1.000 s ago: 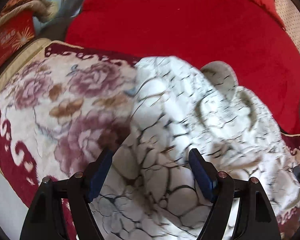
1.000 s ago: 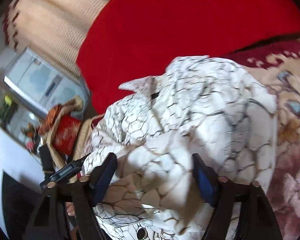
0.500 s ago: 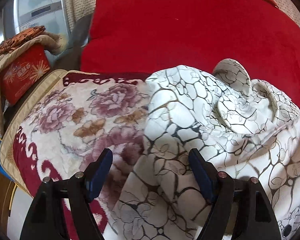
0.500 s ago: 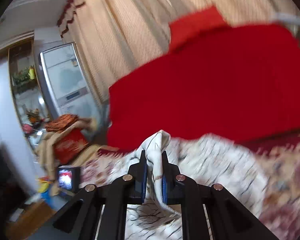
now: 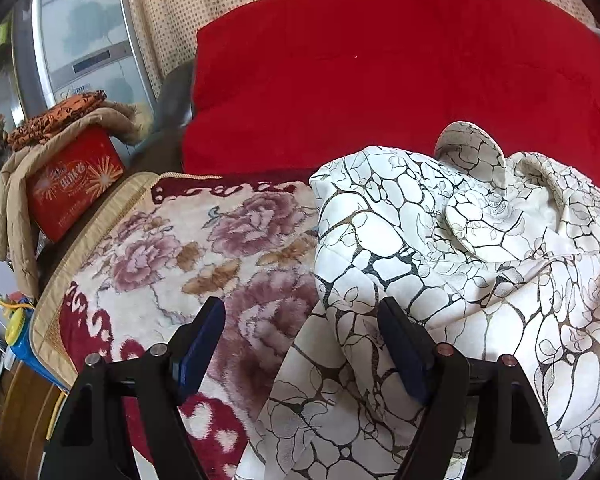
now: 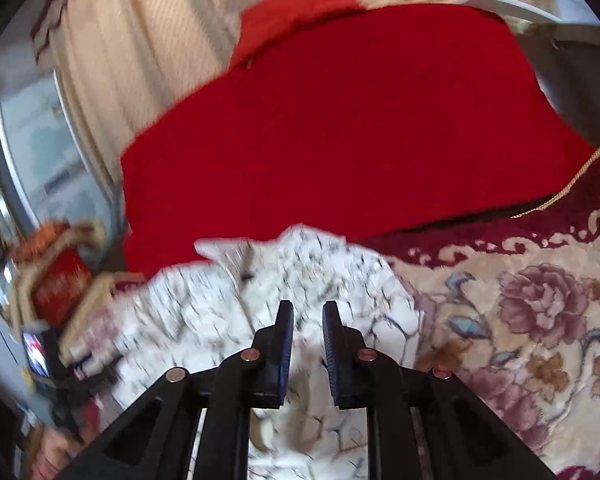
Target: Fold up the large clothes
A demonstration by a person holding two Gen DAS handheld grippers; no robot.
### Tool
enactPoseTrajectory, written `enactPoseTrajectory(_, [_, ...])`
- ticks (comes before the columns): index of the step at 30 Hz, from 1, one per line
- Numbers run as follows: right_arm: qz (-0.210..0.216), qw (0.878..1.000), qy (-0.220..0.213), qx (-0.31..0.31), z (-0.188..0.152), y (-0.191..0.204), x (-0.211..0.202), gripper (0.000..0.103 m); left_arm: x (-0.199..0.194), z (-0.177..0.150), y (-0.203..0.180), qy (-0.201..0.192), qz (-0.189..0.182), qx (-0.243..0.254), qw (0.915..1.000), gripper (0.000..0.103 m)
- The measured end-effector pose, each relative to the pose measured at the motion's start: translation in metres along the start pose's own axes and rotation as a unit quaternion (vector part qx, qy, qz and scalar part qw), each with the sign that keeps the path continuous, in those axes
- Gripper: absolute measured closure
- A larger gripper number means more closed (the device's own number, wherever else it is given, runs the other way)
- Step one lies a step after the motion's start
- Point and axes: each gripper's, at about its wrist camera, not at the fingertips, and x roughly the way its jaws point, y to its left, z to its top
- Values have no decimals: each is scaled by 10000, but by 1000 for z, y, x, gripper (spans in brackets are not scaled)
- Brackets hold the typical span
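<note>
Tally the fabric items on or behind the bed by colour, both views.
White crackle-print garment: 1
Floral cream-and-maroon blanket: 1
Red quilt: 1
Beige curtain: 1
Total: 4

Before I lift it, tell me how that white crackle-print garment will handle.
Probably floppy: the white garment lies crumpled in soft folds on the floral blanket. It looks thin and light, so it would likely sag and trail from one pinch point. Unlikely to slide far on that plush pile.
</note>
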Motion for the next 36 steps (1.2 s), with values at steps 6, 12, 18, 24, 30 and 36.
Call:
enactPoseTrajectory(6, [304,9976,426,-460,-11,37,23,86,-1,0,-5,-15,20,42,10000,24])
enactPoseTrajectory(12, [-52,9814,1711,-868,-49,55,89,85,-5,-1,-6,-81,-56,89,9999,24])
enactPoseTrajectory(18, [-175,9735,2009,-1078,-61,57,94,85,-17,2,0,-249,-129,-7,9996,24])
enactPoseTrajectory(24, [426,9849,1400,-926,-50,66,64,85,-34,6,6,-489,-243,-135,9984,24])
enactPoseTrajectory(30, [573,9851,1305,-958,-50,80,66,85,-47,8,6,-664,-363,-164,9970,24])
enactPoseTrajectory(36, [324,9819,1630,-912,-58,78,89,85,-53,9,3,-778,-367,-118,9962,24])
